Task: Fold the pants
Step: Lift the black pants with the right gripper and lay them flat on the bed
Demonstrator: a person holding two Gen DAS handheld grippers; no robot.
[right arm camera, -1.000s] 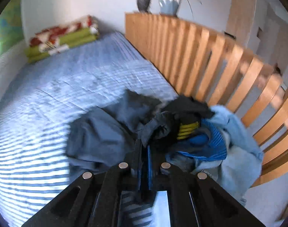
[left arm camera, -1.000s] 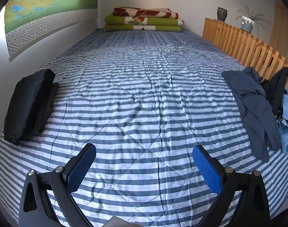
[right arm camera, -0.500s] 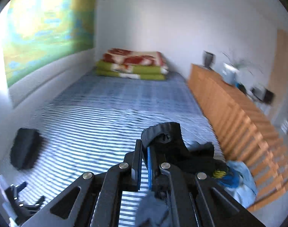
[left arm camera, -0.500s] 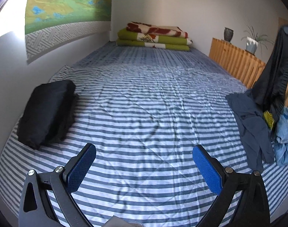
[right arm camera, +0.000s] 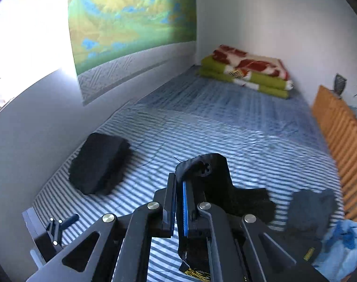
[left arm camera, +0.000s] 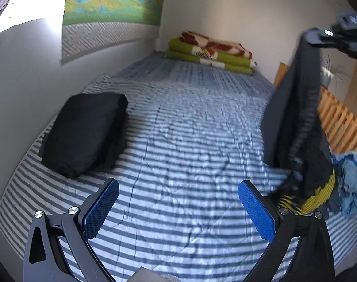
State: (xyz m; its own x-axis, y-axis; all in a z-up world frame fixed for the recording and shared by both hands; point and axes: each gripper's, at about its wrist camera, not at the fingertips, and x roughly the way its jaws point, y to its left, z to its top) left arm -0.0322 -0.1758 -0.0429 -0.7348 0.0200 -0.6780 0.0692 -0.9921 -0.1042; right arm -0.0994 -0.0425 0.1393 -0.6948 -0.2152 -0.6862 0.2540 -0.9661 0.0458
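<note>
Since a second ago the black pants (left arm camera: 302, 117) have left the heap by the rail and now hang in the air above the striped bed (left arm camera: 178, 141), lifted by the right gripper (right arm camera: 179, 202); the left gripper (left arm camera: 178, 206) has shifted too, so that the folded black garment (left arm camera: 84, 134) shows larger and closer in its view.

Taking the striped bed as the landmark and going from its left side: the folded black garment lies at the bed's left edge, against the white wall, under the green map hanging (left arm camera: 112, 0). Next, over the bed's near middle, the left gripper hovers with its blue pads (left arm camera: 101, 209) spread wide and nothing between them, only bare stripes. At the bed's far end a folded green and red blanket (left arm camera: 211, 54) rests against the back wall. Over the bed's right half the black pants dangle lengthwise, their yellow-patterned band (left arm camera: 319, 197) lowest, near the bed's surface; the motion blurs them. The right gripper is clenched on the upper edge of the pants, pads pressed tight on the cloth. On the bed's right edge, beside the wooden slat rail (left arm camera: 342, 127), lie a grey garment (right arm camera: 312, 209) and a light blue garment (left arm camera: 352, 178).
</note>
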